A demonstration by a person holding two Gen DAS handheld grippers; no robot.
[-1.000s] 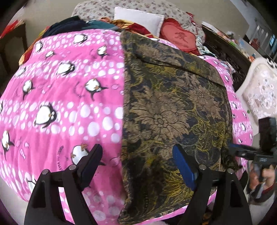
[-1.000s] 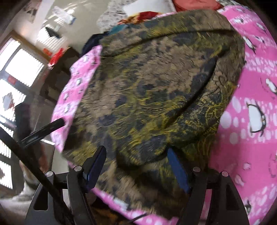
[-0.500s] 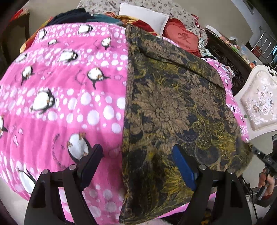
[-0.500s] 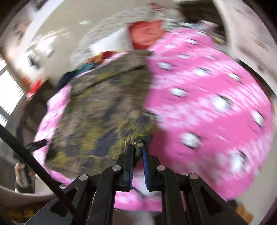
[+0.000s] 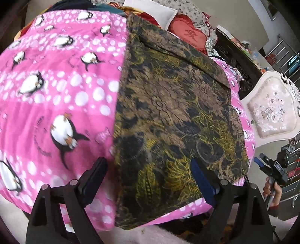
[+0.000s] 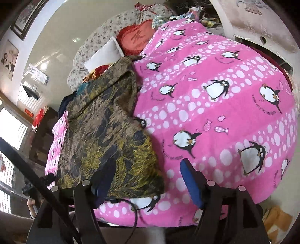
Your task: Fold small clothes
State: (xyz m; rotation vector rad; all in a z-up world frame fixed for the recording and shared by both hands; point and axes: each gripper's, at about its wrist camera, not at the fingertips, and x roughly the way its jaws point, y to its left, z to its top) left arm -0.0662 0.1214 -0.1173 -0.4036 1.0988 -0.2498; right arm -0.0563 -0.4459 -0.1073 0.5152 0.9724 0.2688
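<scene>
A dark floral garment [image 5: 168, 116] in brown, gold and black lies flat on the pink penguin blanket [image 5: 56, 90]. My left gripper [image 5: 148, 176] hovers over its near left edge. The jaws are opening, and the pads are not pressing on the cloth between them. My right gripper [image 6: 148, 180] is at the garment's [image 6: 101, 135] near right corner. Its jaws are opening too. The corner lies loose by the left finger [image 6: 105, 178] and nothing is gripped. The right gripper [image 5: 270, 165] also shows in the left wrist view, held by a hand beyond the bed's right edge.
A white pillow [image 5: 151, 13], a red cushion [image 5: 189, 35] and piled clothes [image 5: 78, 5] sit at the bed's far end. A white upholstered chair [image 5: 271, 110] and a dark wooden headboard [image 5: 236, 56] stand to the right. Windows [image 6: 11, 131] are on the left of the right wrist view.
Half a second ago my right gripper was shut on the garment's near right corner; now it stands open and the corner lies on the blanket. My left gripper has come slightly lower and closer.
</scene>
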